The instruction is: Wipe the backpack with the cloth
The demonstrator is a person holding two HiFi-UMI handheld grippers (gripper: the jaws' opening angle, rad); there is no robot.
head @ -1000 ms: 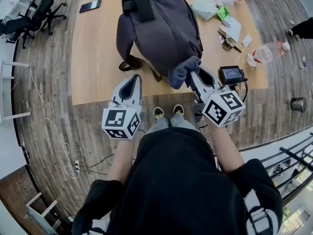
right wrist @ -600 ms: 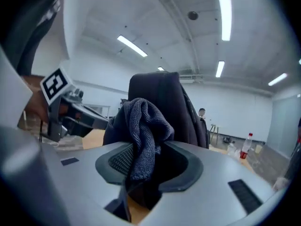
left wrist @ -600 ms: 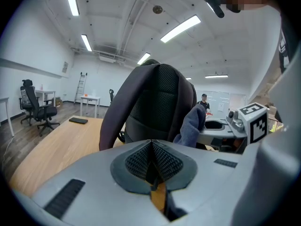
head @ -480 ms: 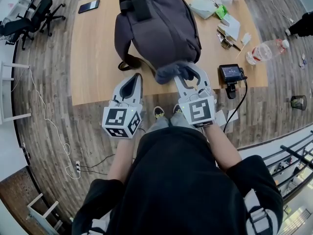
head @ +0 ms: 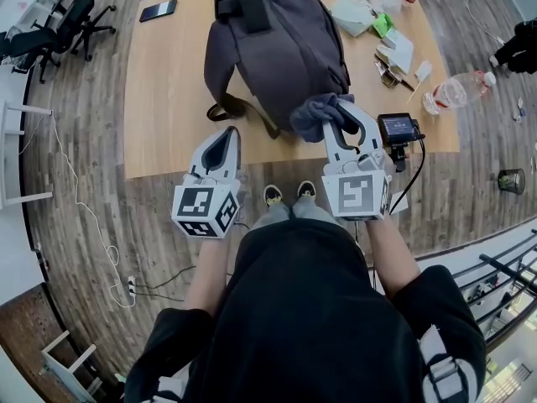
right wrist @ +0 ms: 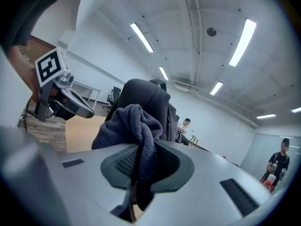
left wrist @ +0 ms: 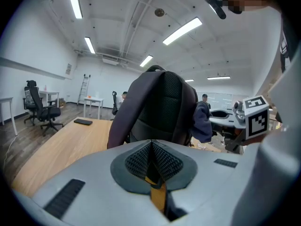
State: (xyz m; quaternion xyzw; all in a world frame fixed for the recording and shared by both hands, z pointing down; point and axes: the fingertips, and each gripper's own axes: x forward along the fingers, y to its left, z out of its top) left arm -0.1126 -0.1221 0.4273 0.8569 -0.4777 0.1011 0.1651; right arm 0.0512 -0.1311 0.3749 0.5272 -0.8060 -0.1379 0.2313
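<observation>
A dark grey backpack [head: 281,40] stands on the wooden table [head: 168,99], its straps toward me. My right gripper [head: 337,117] is shut on a bunched dark blue-grey cloth [head: 315,112], which rests against the backpack's lower right corner. In the right gripper view the cloth [right wrist: 129,126] hangs out between the jaws, with the backpack [right wrist: 143,95] just behind it. My left gripper [head: 226,138] is shut with nothing in it. It hovers at the table's near edge, a little short of the backpack [left wrist: 160,105]. In the left gripper view the cloth [left wrist: 202,121] is to the right of the backpack.
A black phone [head: 155,9] lies at the table's far left. Papers and wipes [head: 352,11], a plastic bottle [head: 457,91] and a small screen device [head: 394,127] with a cable crowd the right side. Office chairs [head: 50,32] stand on the floor at left.
The right gripper rolled upright with the cloth, swept left along the backpack's base, then back right to its lower right corner. The left gripper stayed still.
</observation>
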